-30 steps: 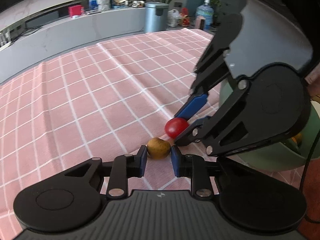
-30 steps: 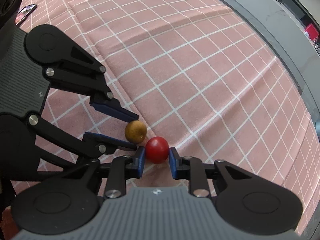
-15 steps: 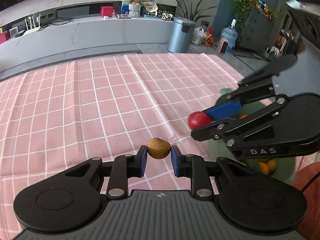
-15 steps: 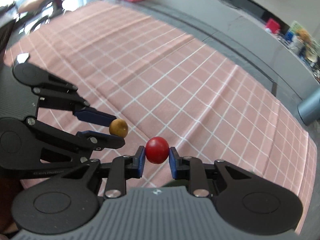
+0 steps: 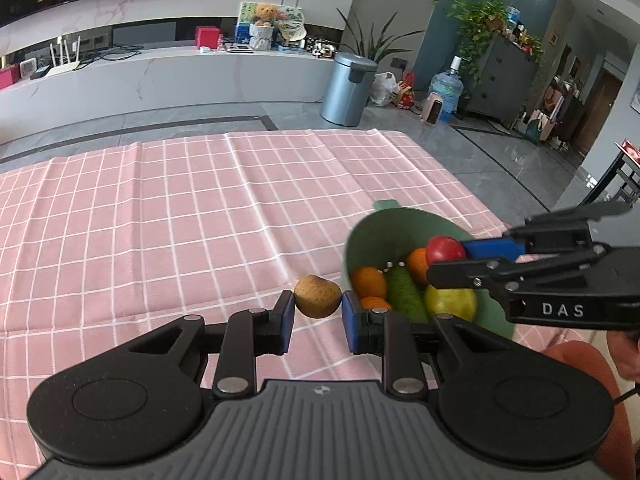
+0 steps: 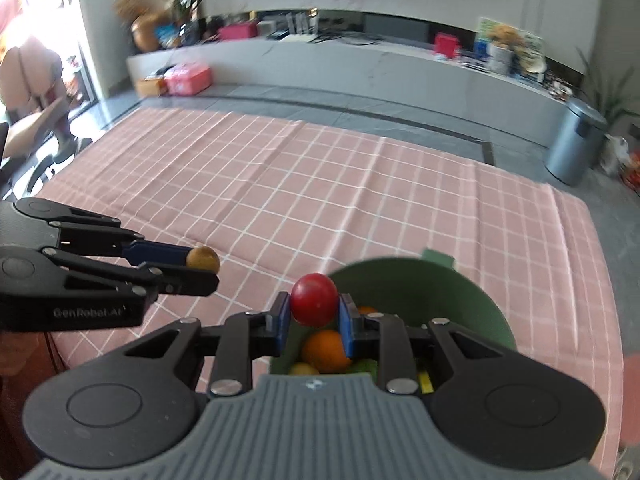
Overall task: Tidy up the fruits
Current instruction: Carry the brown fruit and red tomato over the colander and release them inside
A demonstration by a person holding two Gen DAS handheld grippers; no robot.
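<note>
My left gripper [image 5: 317, 314] is shut on a small brown fruit [image 5: 317, 296], held above the pink checked cloth just left of the green bowl [image 5: 384, 228]. My right gripper [image 6: 314, 318] is shut on a red round fruit [image 6: 314, 299] and hangs over the green bowl [image 6: 440, 292]. In the bowl lie oranges [image 5: 368, 282], a dark green fruit [image 5: 404, 292] and a yellow-green fruit [image 5: 450, 302]. In the left wrist view the right gripper [image 5: 452, 256] comes in from the right with the red fruit [image 5: 444, 249]. The right wrist view shows the left gripper [image 6: 202, 268] at the left with the brown fruit [image 6: 203, 258].
The pink checked tablecloth [image 5: 180, 220] covers the table, whose far edge [image 5: 260, 134] meets a grey floor. A metal bin [image 5: 349, 88] and a long white counter [image 5: 160, 76] stand beyond. A chair [image 6: 32, 92] is at the far left in the right wrist view.
Both grippers lifted their fruits off the cloth. The right one carried the red fruit rightward to above the green bowl; the left one rose with the brown fruit beside it.
</note>
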